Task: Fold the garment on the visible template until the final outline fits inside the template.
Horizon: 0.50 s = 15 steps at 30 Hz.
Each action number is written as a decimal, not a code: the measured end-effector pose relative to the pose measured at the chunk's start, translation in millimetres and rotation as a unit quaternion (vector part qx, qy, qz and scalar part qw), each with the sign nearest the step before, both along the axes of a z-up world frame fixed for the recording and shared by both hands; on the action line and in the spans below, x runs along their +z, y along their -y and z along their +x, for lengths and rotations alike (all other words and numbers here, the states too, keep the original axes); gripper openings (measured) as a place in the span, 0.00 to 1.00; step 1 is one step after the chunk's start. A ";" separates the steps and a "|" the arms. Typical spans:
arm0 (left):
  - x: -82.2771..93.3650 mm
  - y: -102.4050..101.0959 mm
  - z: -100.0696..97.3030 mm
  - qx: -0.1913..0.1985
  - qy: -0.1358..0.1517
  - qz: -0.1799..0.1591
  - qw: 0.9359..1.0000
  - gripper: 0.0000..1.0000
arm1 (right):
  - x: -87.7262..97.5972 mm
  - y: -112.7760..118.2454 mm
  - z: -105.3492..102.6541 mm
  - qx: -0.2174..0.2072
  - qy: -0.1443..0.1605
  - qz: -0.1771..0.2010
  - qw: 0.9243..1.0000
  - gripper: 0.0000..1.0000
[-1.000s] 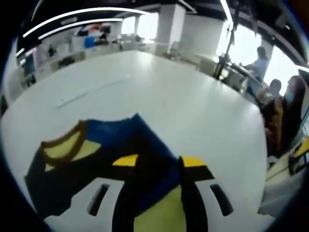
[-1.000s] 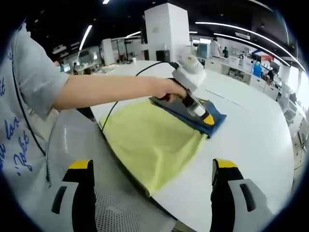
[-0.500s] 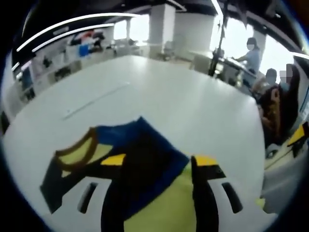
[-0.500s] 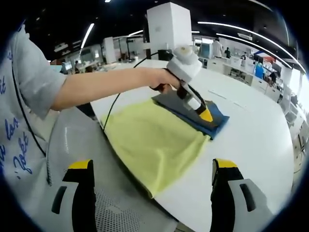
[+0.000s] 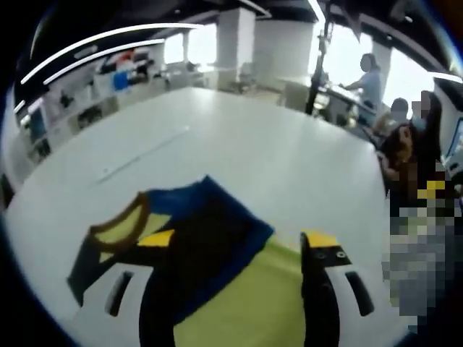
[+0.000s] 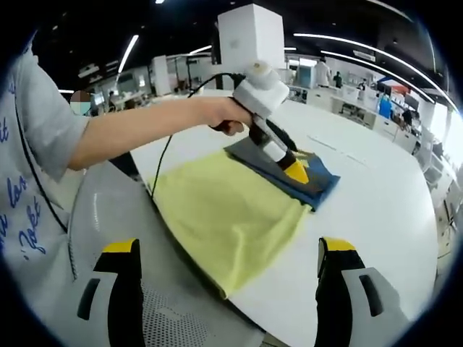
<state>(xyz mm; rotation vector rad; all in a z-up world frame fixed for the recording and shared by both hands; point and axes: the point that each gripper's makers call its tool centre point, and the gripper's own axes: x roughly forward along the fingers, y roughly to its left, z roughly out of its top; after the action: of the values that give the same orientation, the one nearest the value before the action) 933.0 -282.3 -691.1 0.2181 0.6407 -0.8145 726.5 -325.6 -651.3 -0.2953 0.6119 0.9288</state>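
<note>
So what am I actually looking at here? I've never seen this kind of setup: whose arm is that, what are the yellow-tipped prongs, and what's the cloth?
There is no robot. A person holds a two-jaw gripper in each hand, and each gripper carries a fisheye camera looking along its own jaws. The yellow-tipped prongs at the bottom of each picture are those jaws.

In the right gripper view, its own jaws stand wide apart over the table edge, holding nothing. The bare arm reaching in belongs to the person, holding the left gripper above the garment.

The garment is yellow and navy blue and lies on a white table. The left gripper view looks down on its navy part, with a brown-trimmed neckline. The left gripper's jaws are spread, and nothing seems pinched between them.
</note>
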 end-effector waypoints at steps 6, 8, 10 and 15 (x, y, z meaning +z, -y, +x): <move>15.3 -9.0 -7.9 0.001 0.013 -0.005 1.000 0.72 | 4.3 -6.7 -0.2 0.000 0.005 0.000 1.000 1.00; 20.4 -11.8 -11.4 -0.003 0.018 -0.005 1.000 0.73 | 4.3 -9.0 -0.6 0.001 0.006 -0.003 1.000 1.00; 24.3 -14.8 -15.7 -0.009 0.022 -0.006 1.000 0.75 | 4.9 -11.2 -1.1 0.002 0.007 -0.004 1.000 1.00; 32.4 -23.2 -24.9 -0.014 0.023 -0.015 1.000 0.78 | 6.8 -16.7 -1.7 0.002 0.009 -0.005 1.000 1.00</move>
<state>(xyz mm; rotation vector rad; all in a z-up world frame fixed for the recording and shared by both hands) 908.1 -259.1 -658.7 0.2186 0.5836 -0.8436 724.8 -309.0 -644.5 -0.3135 0.5997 0.9261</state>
